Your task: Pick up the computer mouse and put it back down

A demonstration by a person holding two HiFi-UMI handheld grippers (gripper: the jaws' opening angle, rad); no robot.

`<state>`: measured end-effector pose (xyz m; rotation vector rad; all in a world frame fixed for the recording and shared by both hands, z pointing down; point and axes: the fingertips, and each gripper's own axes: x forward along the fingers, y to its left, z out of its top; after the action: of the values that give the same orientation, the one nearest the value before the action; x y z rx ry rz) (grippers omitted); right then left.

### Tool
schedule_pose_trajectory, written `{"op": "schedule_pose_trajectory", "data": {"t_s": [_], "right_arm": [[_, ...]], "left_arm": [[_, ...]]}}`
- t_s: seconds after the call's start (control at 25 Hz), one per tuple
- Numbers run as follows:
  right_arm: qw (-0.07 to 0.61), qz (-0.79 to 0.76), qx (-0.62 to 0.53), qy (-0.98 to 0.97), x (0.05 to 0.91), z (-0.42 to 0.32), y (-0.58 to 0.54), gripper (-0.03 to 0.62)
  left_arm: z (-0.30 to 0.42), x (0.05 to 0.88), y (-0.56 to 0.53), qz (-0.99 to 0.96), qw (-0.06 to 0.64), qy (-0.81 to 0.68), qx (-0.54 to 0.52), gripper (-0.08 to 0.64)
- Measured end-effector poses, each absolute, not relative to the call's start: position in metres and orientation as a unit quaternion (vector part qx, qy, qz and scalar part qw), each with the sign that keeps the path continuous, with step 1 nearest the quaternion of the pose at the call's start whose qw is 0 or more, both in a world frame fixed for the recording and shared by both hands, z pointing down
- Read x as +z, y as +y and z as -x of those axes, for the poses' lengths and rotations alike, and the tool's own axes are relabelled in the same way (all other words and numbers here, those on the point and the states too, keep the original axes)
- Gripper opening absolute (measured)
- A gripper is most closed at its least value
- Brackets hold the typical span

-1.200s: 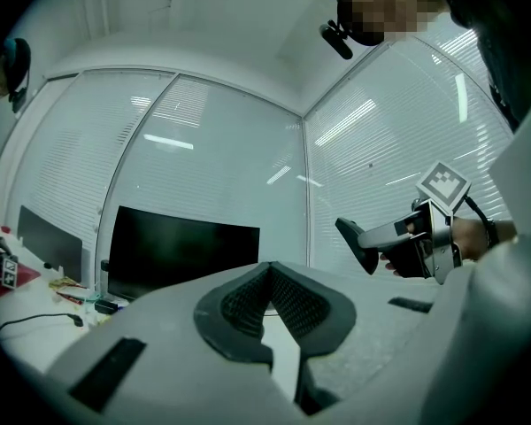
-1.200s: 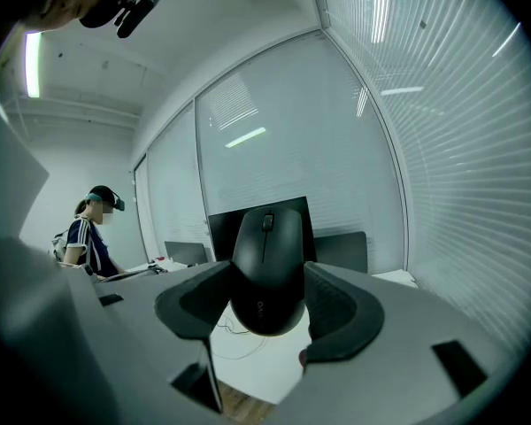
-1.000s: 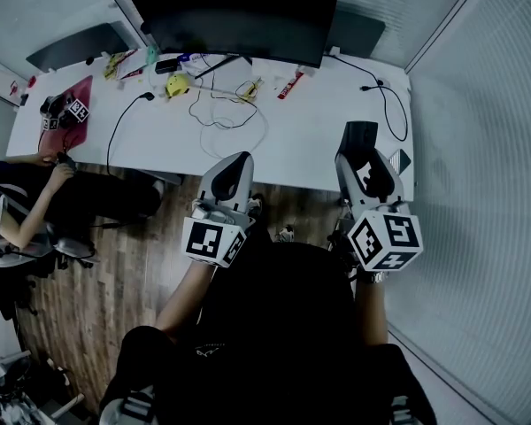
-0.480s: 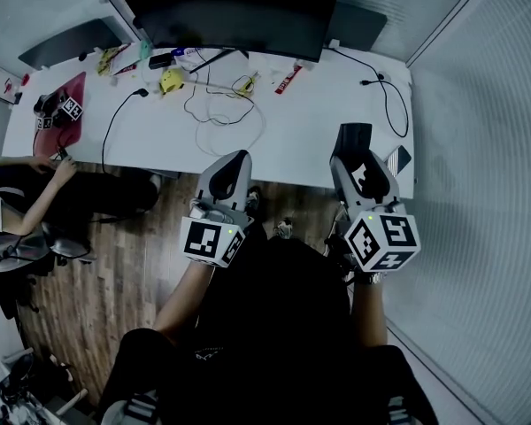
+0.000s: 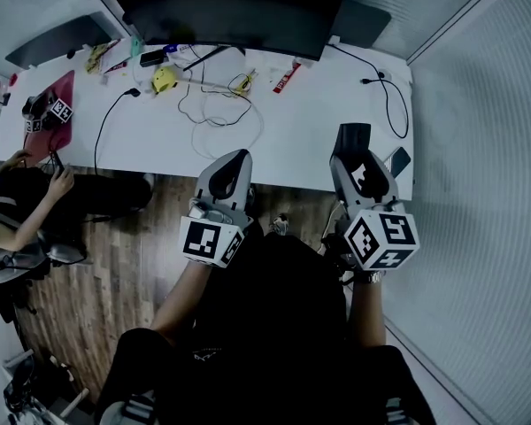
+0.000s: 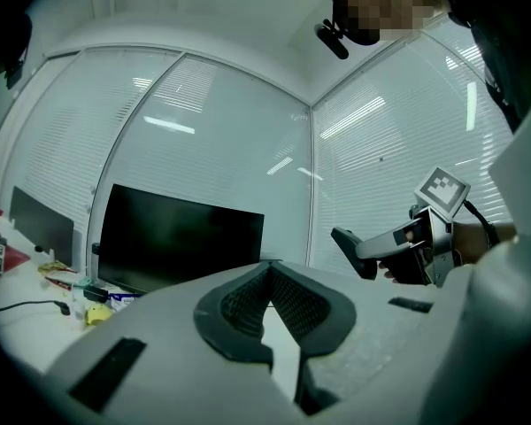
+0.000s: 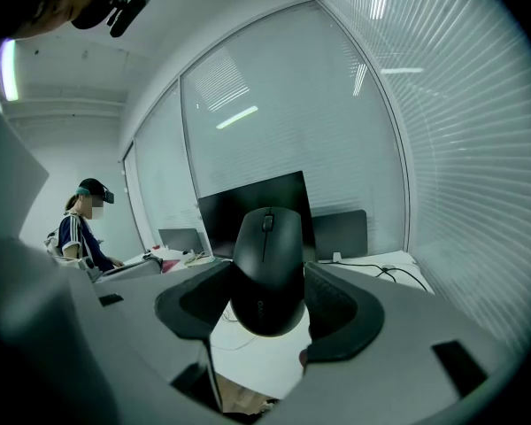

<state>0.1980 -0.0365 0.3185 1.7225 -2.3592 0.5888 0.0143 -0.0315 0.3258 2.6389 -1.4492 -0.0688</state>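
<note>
Two grippers, right gripper (image 7: pixel 267 312) clamped on one black computer mouse (image 7: pixel 267 255), left gripper (image 6: pixel 270 282) closed and empty, one white desk (image 5: pixel 319 131) below.

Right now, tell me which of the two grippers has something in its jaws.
The right gripper: its jaws clamp the black computer mouse. The left gripper has its jaws closed on nothing.

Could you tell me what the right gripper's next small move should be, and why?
Probably ease the right gripper forward and down toward a bare patch of the white desk. Its jaws are closed on the black mouse, which is held in the air above the desk, so it seems ready to be set down before the jaws open.
</note>
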Motion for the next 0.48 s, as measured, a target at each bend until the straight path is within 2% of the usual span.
{"op": "schedule_pose_trajectory", "data": {"t_s": [0.48], "right_arm": [[0.122,-0.592,0.215,-0.767,0.332,-0.169,-0.097,0.256]], "left_arm": [[-0.001,0.345,-0.099,-0.893,0.1,-0.437,-0.025,0.008]]}}
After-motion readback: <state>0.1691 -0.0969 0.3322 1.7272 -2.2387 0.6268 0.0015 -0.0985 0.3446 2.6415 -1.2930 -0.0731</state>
